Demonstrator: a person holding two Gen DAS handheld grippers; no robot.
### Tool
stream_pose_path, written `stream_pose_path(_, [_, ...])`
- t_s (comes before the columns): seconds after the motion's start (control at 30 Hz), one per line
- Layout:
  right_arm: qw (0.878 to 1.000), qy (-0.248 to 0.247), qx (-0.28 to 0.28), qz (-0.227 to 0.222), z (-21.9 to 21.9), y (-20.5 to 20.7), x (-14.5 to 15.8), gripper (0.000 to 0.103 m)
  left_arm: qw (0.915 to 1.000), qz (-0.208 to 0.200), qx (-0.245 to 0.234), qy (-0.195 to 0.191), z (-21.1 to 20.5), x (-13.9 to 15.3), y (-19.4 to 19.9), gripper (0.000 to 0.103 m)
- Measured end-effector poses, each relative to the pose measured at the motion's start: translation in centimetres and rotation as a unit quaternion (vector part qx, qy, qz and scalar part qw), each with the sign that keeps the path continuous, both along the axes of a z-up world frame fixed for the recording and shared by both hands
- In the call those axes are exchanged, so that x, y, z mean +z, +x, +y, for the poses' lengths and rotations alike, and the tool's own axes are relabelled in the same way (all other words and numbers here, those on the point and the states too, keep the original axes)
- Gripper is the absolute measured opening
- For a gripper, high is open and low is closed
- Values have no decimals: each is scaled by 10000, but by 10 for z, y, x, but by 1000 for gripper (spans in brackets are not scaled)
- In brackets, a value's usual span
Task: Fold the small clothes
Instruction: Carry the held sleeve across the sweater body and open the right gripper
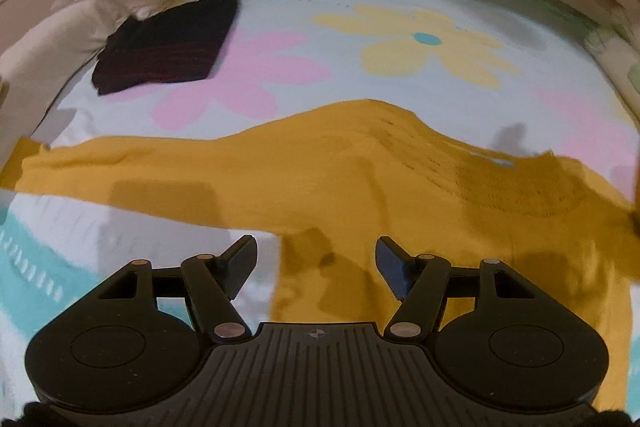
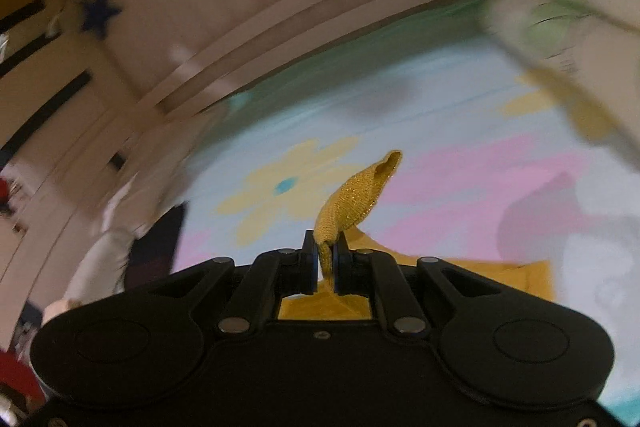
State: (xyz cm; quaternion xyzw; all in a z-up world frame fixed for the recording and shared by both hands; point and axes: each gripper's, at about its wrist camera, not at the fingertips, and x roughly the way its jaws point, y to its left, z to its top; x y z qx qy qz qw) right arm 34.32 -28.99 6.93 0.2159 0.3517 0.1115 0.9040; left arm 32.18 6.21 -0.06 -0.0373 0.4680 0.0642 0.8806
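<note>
The jaws of the right gripper (image 2: pixel 324 263) are being kept closed on a fold of the mustard-yellow garment (image 2: pixel 352 203), and a knitted loop of it is being held up above the fingertips while more of the cloth is seen lying just below and to the right of them. The right wrist view is being blurred, so finer detail of the cloth edge cannot be told.

The jaws of the left gripper (image 1: pixel 316 267) are being held wide apart, with nothing between them; they are being poised just above the near edge of the same garment (image 1: pixel 340 179). The garment is being shown spread across a bed, one long part stretching to the left and a ribbed part rising in a hump toward the right.

The bed is being covered by a pale blue sheet (image 1: pixel 304 11) printed with large pink and yellow flowers. A dark folded garment (image 1: pixel 168 47) with faint red stripes is seen lying well apart from the yellow one, near the far left edge, beside a white pillow (image 1: pixel 48 43).
</note>
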Motion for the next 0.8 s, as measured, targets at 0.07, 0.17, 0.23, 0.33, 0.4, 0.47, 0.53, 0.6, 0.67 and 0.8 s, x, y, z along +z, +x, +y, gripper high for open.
stream_pose_path(0.07, [9998, 22, 188, 53, 26, 12, -7, 15, 9999, -39, 138, -70, 12, 4, -1, 65])
stream_pose_path(0.17, [9991, 165, 384, 118, 66, 20, -18, 15, 9993, -71, 328, -153, 25, 7, -1, 65])
stream_pose_path(0.23, [9985, 223, 483, 147, 88, 27, -26, 15, 9987, -71, 432, -245, 34, 9, -1, 65])
stream_pose_path(0.33, [9976, 200, 634, 191, 124, 33, -37, 15, 9976, -84, 590, -364, 47, 12, -1, 65])
stream_pose_path(0.4, [9973, 197, 674, 196, 141, 36, -46, 15, 9969, -90, 689, -368, 55, 12, 1, 65])
stream_pose_path(0.47, [9970, 221, 701, 261, 159, 39, -59, 15, 9962, -91, 787, -367, 62, 11, 2, 65])
stream_pose_path(0.53, [9967, 140, 733, 315, 177, 44, -69, 15, 9955, -71, 857, -404, 68, 10, 3, 65])
stream_pose_path(0.6, [9962, 71, 787, 370, 188, 44, -80, 15, 9951, -56, 894, -421, 72, 8, 3, 65])
stream_pose_path(0.67, [9957, 51, 827, 413, 196, 44, -89, 15, 9948, -52, 930, -401, 75, 7, 3, 65])
stream_pose_path(0.8, [9947, 93, 910, 469, 209, 43, -103, 15, 9940, -52, 995, -441, 78, 7, 4, 65])
